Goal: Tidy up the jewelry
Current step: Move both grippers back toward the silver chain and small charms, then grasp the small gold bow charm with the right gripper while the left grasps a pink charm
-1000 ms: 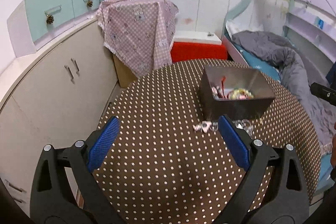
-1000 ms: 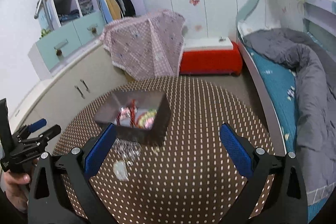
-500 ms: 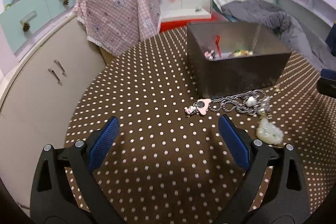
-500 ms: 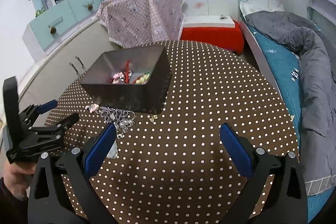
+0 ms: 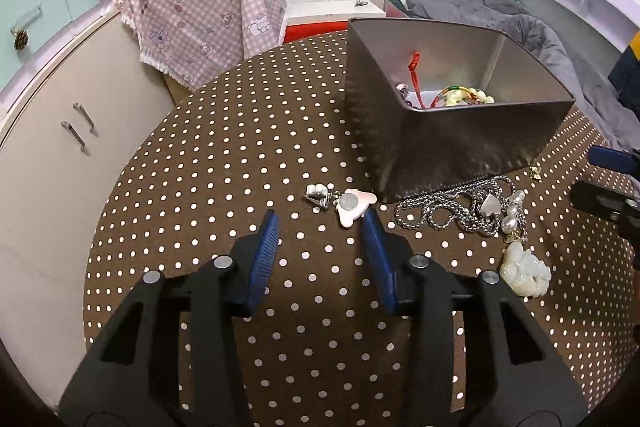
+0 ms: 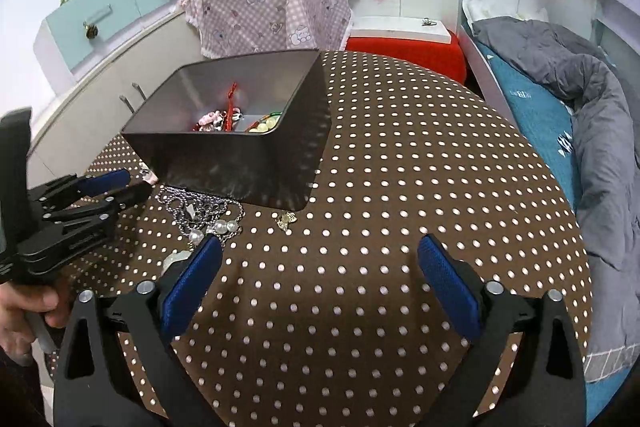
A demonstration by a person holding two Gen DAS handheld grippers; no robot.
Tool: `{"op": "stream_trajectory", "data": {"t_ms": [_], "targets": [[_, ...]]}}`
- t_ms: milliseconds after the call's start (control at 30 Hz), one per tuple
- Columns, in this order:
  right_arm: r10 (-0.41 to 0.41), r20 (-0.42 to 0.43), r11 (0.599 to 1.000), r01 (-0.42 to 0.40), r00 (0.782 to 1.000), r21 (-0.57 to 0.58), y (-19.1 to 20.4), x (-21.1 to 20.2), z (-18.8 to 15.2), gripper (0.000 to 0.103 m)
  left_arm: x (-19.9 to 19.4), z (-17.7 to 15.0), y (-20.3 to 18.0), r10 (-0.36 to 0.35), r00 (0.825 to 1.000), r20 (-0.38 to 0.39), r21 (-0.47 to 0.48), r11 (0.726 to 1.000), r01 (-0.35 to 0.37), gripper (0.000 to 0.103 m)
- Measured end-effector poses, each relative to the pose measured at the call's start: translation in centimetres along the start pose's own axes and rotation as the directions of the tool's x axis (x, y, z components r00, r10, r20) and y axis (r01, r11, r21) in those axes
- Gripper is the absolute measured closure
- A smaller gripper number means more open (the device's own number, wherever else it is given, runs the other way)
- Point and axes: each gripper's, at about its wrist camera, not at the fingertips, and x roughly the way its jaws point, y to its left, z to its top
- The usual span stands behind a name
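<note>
A small pink shell-shaped charm (image 5: 353, 205) lies on the brown round table with white dots (image 5: 224, 179), just at the 7 o'clock corner of the dark metal box (image 5: 460, 143). A silver chain (image 5: 448, 213) lies at its 3 o'clock. The left gripper (image 5: 322, 223) is open, its tips just beside the charm. The right gripper (image 6: 318, 259) is open wide, holding nothing.

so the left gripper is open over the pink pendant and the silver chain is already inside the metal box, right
Not quite. The left gripper is open by the pink pendant, but the silver chain is not inside the metal box. It lies on the tablecloth in front of the box, as the left wrist view shows.
</note>
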Motion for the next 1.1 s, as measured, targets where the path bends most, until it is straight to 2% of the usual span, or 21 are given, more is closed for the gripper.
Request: {"op": "stream_trajectory", "data": {"t_ms": [67, 100, 200, 267, 300, 333, 433, 467, 533, 600, 867, 1033, 1067, 1100], "targets": [[0.0, -0.016, 1.0, 0.0, 1.0, -0.016, 0.4, 1.0, 0.2, 0.028, 0.1, 0.0, 0.1, 0.003, 1.0, -0.004, -0.012, 1.0, -0.003, 0.05], [-0.005, -0.018, 1.0, 0.004, 1.0, -0.023, 0.6, 1.3, 0.3, 0.031, 0.3, 0.1, 0.3, 0.002, 1.0, -0.008, -0.02, 1.0, -0.002, 0.039], [-0.035, -0.007, 0.999, 0.034, 0.999, -0.042, 1.2, 2.1, 0.6, 0.043, 0.6, 0.4, 0.7, -0.017, 1.0, -0.013, -0.037, 0.999, 0.017, 0.037], [-0.036, -0.002, 0.998, 0.036, 0.999, -0.052, 1.4, 2.2, 0.8, 0.063, 0.8, 0.6, 0.8, -0.028, 1.0, -0.014, -0.028, 0.999, 0.027, 0.037], [-0.037, -0.002, 0.997, 0.037, 0.999, -0.064, 1.6, 2.3, 0.8, 0.069, 0.9, 0.7, 0.8, -0.033, 0.999, -0.013, -0.024, 0.999, 0.033, 0.038], [-0.045, -0.003, 0.996, 0.044, 0.999, -0.081, 1.8, 2.3, 0.7, 0.079, 0.9, 0.7, 0.7, -0.043, 0.999, -0.012, -0.02, 0.999, 0.042, 0.04], [-0.046, -0.002, 0.993, 0.045, 0.999, -0.108, 2.2, 2.3, 0.4, 0.091, 0.7, 0.8, 0.4, -0.059, 0.998, -0.002, -0.005, 0.998, 0.059, 0.07], [-0.044, -0.001, 0.993, 0.043, 0.999, -0.107, 2.2, 2.3, 0.3, 0.091, 0.7, 0.8, 0.2, -0.067, 0.998, 0.001, 0.003, 0.998, 0.067, 0.073], [-0.03, 0.002, 0.995, 0.03, 1.0, -0.097, 1.9, 1.9, 0.0, 0.091, 0.6, 0.7, 0.0, -0.08, 0.997, 0.005, 0.015, 0.997, 0.08, 0.089], [-0.014, 0.009, 0.996, 0.015, 1.0, -0.085, 1.7, 1.3, -0.4, 0.091, 0.5, 0.6, -0.1, -0.091, 0.996, 0.009, 0.013, 0.996, 0.091, 0.093], [0.013, 0.023, 0.999, -0.012, 1.0, -0.044, 0.6, -1.3, -1.7, 0.091, -0.2, 0.2, 1.1, -0.124, 0.992, 0.027, -0.038, 0.991, 0.125, 0.094], [0.019, 0.016, 0.999, -0.019, 1.0, -0.04, 0.5, -1.5, -2.0, 0.091, 0.1, 0.2, 1.1, -0.068, 0.998, 0.008, -0.022, 0.997, 0.068, 0.092], [0.022, 0.015, 0.999, -0.021, 1.0, -0.039, 0.6, -1.5, -1.9, 0.091, 0.2, 0.3, 1.0, -0.052, 0.999, 0.006, -0.017, 0.998, 0.052, 0.088], [0.022, 0.015, 0.999, -0.021, 1.0, -0.041, 0.6, -1.5, -2.0, 0.091, 0.2, 0.4, 1.0, -0.035, 0.999, 0.004, -0.012, 0.999, 0.035, 0.052]]}}
